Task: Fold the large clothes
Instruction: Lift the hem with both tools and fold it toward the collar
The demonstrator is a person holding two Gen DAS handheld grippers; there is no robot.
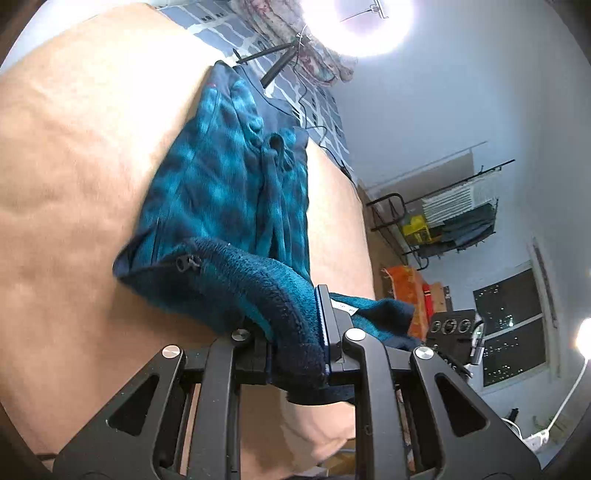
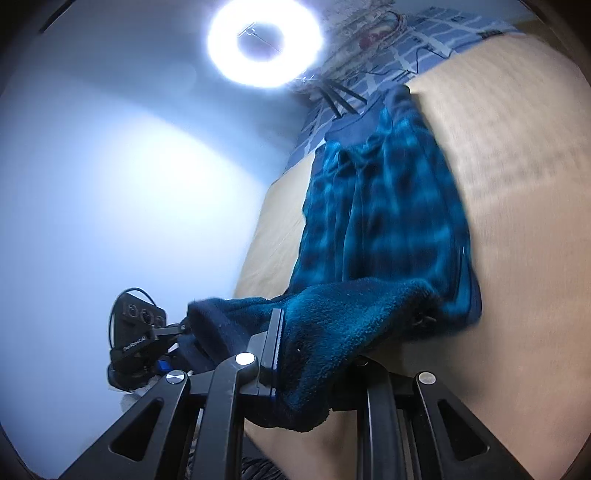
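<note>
I have the near edge of the teal plaid fleece jacket (image 1: 229,192) pinched in both tools: my left gripper (image 1: 295,332) is clamped on a thick roll of its pile at the bottom centre of the left wrist view, and my right gripper (image 2: 306,350) is clamped on a similar bunch at the bottom centre of the right wrist view, with fabric filling the space between the fingers in each case. The rest of the jacket lies stretched away from me up the middle of both frames over the tan bed cover (image 1: 74,184), its far end reaching toward the blue-and-white patterned bedding (image 1: 229,29) near the top. In the left wrist view a zipper pull (image 1: 183,264) shows just left of my grip, and a white label (image 1: 341,306) peeks out beside the right finger. The other tool shows in each view: at the lower right of the left wrist frame and at the lower left of the right wrist frame, so the two grips sit along the same edge, some way apart. I judge this to be the lifting stage of a fold, the near hem gathered and raised off the cover, the body not yet doubled over. The next move, as I read it, calls for carrying both grips together toward the far end, level with each other so the edge stays straight, and laying it on the far part before letting go. The fleece is thick and bunched in the fingers, so it may drop unevenly.
</note>
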